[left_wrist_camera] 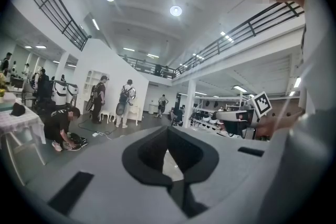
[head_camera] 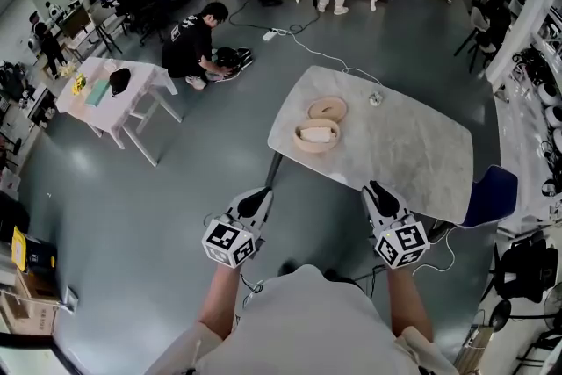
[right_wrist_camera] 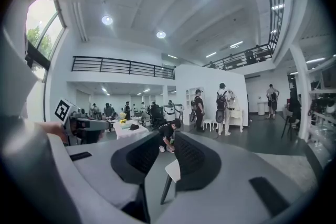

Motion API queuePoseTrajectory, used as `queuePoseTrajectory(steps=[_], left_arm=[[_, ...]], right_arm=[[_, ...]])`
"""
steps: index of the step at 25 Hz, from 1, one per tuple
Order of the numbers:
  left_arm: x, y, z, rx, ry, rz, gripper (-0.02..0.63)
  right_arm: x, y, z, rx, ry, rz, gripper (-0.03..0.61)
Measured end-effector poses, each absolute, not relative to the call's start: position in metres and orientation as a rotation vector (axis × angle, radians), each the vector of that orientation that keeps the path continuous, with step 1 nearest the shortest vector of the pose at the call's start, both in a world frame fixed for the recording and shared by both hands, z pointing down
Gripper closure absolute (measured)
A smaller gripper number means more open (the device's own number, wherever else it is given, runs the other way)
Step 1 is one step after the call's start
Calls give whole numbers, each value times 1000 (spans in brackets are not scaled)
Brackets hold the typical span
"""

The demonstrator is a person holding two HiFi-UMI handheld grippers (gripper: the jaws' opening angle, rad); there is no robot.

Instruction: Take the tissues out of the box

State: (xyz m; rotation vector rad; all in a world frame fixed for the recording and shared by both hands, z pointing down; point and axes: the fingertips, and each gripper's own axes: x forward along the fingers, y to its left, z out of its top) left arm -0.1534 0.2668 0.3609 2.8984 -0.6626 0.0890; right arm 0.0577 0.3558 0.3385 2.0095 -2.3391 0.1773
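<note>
Head view: the round tissue box (head_camera: pixel 316 137) sits open on the tabletop (head_camera: pixel 413 154), its lid (head_camera: pixel 327 110) just beside it. The left claw (head_camera: pixel 260 196) and right claw (head_camera: pixel 376 189) hang well short of it.

Left gripper view: tips pressed together, empty.

Right gripper view: slightly spread, empty.

The tissue is probably soft, light and tearable; pinch the topmost fold gently

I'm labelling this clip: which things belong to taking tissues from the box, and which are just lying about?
Job: round box, tissues in it, lid beside it, left tongs, right tongs.
Lying about: small object on the marble table, blue chair, white side table.
</note>
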Motion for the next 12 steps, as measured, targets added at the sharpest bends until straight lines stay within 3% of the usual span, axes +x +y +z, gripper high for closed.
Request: queuePoseTrajectory(steps=[12], left_arm=[[-180,242,372,2909,-586,114,607]], right_arm=[[30,341,340,2055,-2267,174,471]])
